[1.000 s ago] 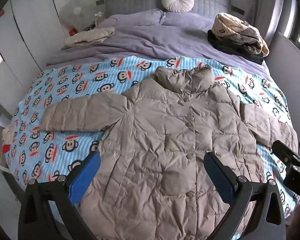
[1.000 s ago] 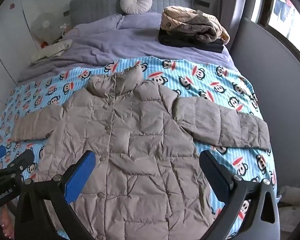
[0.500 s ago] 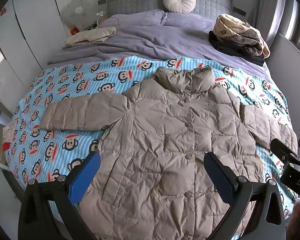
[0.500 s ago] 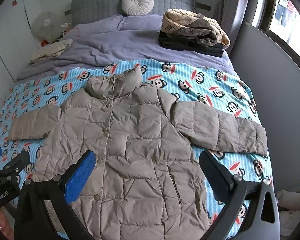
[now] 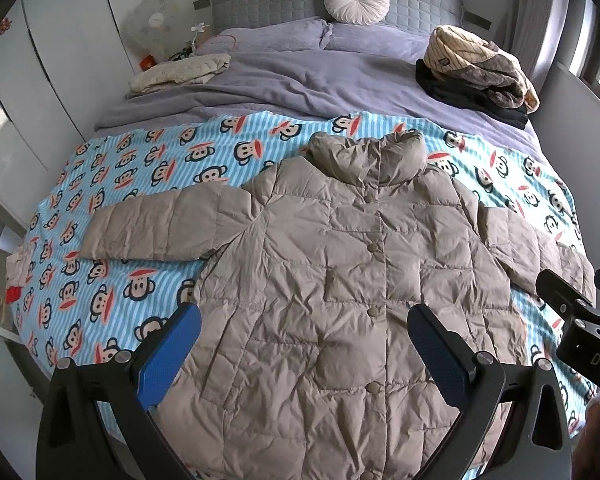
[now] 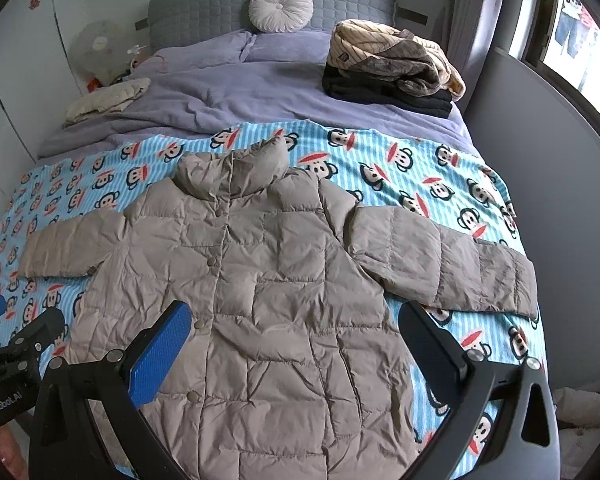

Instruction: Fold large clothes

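A grey-beige quilted puffer coat (image 5: 340, 280) (image 6: 260, 288) lies flat and buttoned on a blue monkey-print blanket (image 5: 140, 168) (image 6: 440, 176), collar toward the headboard, both sleeves spread sideways. My left gripper (image 5: 304, 344) hovers open above the coat's lower half, nothing between its blue pads. Over the same lower part, slightly to the right, my right gripper (image 6: 296, 340) is also open and empty. Each gripper shows at the edge of the other's view.
Beyond the blanket is a purple duvet (image 5: 300, 80) with pillows and a round cushion (image 5: 356, 0). A pile of folded clothes (image 6: 392, 68) sits at the far right, a cream garment (image 5: 180, 74) at the far left. A wardrobe stands left, a grey wall right.
Both grippers have drawn back and risen a little, so more of the bed shows. The coat has not moved.
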`<state>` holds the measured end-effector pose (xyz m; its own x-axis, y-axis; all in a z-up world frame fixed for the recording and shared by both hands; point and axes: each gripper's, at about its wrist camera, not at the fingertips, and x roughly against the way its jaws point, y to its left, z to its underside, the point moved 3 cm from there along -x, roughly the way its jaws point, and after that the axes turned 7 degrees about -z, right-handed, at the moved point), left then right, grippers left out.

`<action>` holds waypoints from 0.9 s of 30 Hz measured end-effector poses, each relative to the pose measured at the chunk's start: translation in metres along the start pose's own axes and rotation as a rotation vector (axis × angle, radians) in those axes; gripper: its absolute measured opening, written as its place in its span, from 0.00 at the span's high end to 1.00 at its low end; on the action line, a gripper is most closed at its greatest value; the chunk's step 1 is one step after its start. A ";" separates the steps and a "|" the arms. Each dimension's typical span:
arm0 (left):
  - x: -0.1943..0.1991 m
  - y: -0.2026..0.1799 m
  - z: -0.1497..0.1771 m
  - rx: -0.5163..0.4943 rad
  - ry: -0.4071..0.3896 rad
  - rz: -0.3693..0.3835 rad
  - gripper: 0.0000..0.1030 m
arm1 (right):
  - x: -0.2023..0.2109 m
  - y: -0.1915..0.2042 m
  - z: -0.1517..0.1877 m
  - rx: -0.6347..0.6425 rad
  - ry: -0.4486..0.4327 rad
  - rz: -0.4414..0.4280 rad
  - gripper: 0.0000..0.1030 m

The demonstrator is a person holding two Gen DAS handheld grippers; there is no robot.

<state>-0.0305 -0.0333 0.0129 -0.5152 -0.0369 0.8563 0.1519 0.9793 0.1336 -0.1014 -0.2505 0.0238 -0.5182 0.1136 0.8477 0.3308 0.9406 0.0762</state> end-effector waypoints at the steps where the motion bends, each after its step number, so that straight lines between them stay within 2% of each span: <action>1: 0.000 0.000 0.000 0.002 0.000 0.001 0.00 | 0.000 0.000 0.000 0.001 0.001 -0.001 0.00; 27: -0.005 -0.006 0.004 0.006 0.011 -0.016 0.00 | -0.001 0.003 0.001 0.000 0.000 -0.001 0.00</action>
<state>-0.0319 -0.0381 0.0063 -0.5084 -0.0550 0.8594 0.1385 0.9797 0.1447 -0.1004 -0.2481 0.0229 -0.5185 0.1131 0.8476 0.3306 0.9407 0.0767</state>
